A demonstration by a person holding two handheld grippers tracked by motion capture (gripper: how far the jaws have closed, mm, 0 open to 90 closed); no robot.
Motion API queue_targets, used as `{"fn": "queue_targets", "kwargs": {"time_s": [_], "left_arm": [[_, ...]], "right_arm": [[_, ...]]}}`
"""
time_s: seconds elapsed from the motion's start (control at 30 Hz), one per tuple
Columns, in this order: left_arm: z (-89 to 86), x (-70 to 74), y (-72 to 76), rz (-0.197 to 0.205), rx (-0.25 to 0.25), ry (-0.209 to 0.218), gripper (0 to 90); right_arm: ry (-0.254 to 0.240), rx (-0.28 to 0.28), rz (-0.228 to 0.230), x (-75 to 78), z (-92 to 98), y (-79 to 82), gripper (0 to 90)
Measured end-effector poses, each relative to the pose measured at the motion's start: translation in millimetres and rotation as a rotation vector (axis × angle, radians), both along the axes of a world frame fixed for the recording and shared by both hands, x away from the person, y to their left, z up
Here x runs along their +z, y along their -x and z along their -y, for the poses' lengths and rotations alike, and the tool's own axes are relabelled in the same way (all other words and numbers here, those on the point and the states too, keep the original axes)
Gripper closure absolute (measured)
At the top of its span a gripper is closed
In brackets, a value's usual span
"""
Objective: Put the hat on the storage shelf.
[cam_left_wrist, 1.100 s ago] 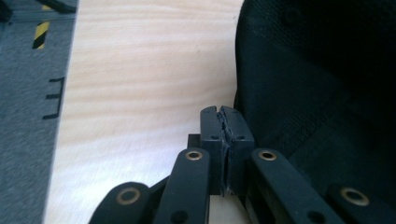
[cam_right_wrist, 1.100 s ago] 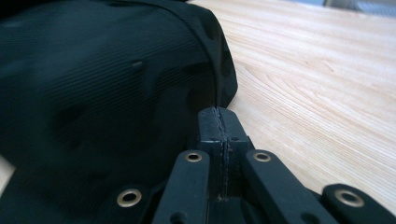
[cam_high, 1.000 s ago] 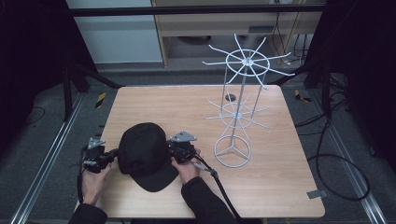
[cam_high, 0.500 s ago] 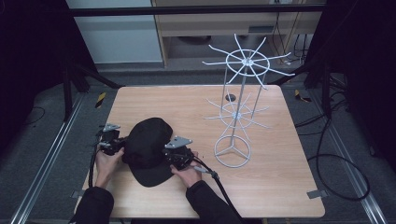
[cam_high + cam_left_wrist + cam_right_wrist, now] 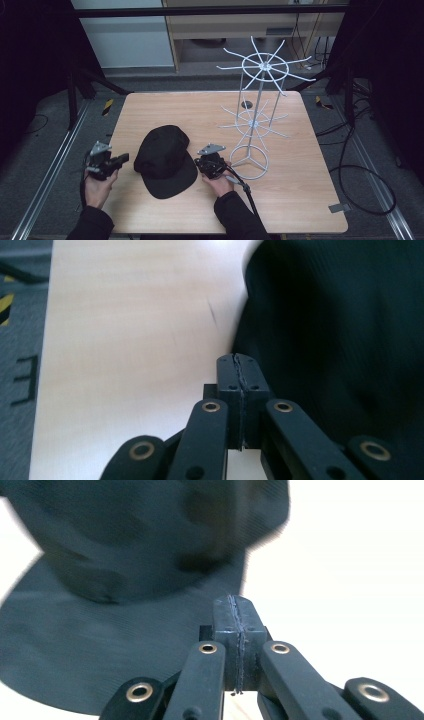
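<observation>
The black cap (image 5: 166,160) lies on the wooden table (image 5: 300,190), toward its near left part, with its crown pointing away from the person and its flat brim (image 5: 172,182) toward the near edge. It sits between the two grippers and just left of the white wire display stand (image 5: 255,120), whose round three-spoked base (image 5: 248,162) rests on the table close to the cap's right side. The left gripper (image 5: 122,158) is held in the person's left hand (image 5: 97,187) at the table's left edge, its tip aimed at the cap and a little apart from the crown; in the left gripper view its jaws are pressed flat together with nothing between them, the tip (image 5: 238,377) over bare wood right beside the dark fabric (image 5: 340,330). The right gripper (image 5: 198,162), held in the right hand (image 5: 217,182), sits just beside the brim's right edge, between the cap and the stand's base, with its cable (image 5: 245,192) trailing back along the sleeve. In the right gripper view its jaws are likewise closed on each other and empty, the tip (image 5: 235,620) at the brim's edge (image 5: 100,645), with the crown (image 5: 150,535) rising blurred behind it. Whether that tip touches the brim cannot be told. Beyond the table's far edge stand a pale cabinet (image 5: 135,40) and a low shelf (image 5: 225,30).
</observation>
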State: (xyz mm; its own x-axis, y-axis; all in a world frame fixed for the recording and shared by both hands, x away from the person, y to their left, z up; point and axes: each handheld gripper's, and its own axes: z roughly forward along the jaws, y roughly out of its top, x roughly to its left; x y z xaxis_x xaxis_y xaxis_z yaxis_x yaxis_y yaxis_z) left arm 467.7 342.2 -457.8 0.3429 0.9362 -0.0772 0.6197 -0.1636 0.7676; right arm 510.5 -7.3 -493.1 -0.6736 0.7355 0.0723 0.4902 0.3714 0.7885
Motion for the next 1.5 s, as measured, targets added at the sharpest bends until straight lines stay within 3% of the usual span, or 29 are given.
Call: {"fn": "queue_targets", "kwargs": {"time_s": [0.1, 0.17, 0.27, 0.3, 0.33, 0.4, 0.6, 0.83, 1.0, 1.1, 1.23, 1.33, 1.5], "left_arm": [[12.4, -13.7, 23.1, -0.069, -0.018, -0.024, 89.9], [23.7, -22.4, 28.4, -0.122, -0.028, -0.059, 89.8], [32.4, -28.4, 24.1, -0.147, -0.034, -0.103, 89.8], [33.7, -30.7, 19.8, -0.155, -0.035, -0.099, 89.8], [33.7, -31.3, 12.3, -0.162, -0.026, -0.057, 89.8], [33.6, -32.3, 5.1, -0.163, -0.024, -0.026, 89.8], [33.2, -32.2, -5.7, -0.154, -0.032, -0.044, 89.8], [30.0, -32.3, -22.1, -0.142, -0.035, -0.057, 89.8], [25.6, -32.7, -36.6, -0.140, -0.048, -0.049, 89.8], [23.5, -34.5, -45.1, -0.126, -0.044, -0.022, 89.8], [20.8, -33.8, -56.7, -0.126, -0.048, -0.017, 89.8], [19.9, -34.8, -60.5, -0.109, -0.053, 0.022, 89.7], [12.5, -29.0, -56.6, -0.084, -0.035, 0.024, 86.3]], "right_arm": [[0.023, -0.018, -0.021, -7.7, 0.6, -5.2, 90.0], [0.030, -0.025, -0.035, -12.0, -1.9, -6.1, 90.0], [0.023, -0.021, -0.028, -13.4, -4.0, -5.3, 90.0], [0.027, -0.012, -0.028, -13.3, -5.0, -4.2, 90.0], [0.034, 0.004, -0.024, -13.0, -6.1, -2.3, 90.0], [0.030, 0.019, -0.029, -13.1, -6.3, -0.2, 90.0], [0.039, 0.078, -0.035, -12.2, -4.5, 12.5, 90.0], [0.033, 0.178, -0.062, -11.4, -8.1, 40.6, 90.0], [0.005, 0.245, -0.079, -13.1, -19.2, 61.2, 90.0], [-0.010, 0.285, -0.084, -14.3, -30.6, 72.3, 90.0], [-0.049, 0.311, -0.089, -17.5, -47.9, 81.7, 90.0], [-0.055, 0.322, -0.095, -17.5, -61.7, 85.3, 90.0], [-0.071, 0.344, -0.077, -16.6, -69.4, 87.6, 90.0]]}}
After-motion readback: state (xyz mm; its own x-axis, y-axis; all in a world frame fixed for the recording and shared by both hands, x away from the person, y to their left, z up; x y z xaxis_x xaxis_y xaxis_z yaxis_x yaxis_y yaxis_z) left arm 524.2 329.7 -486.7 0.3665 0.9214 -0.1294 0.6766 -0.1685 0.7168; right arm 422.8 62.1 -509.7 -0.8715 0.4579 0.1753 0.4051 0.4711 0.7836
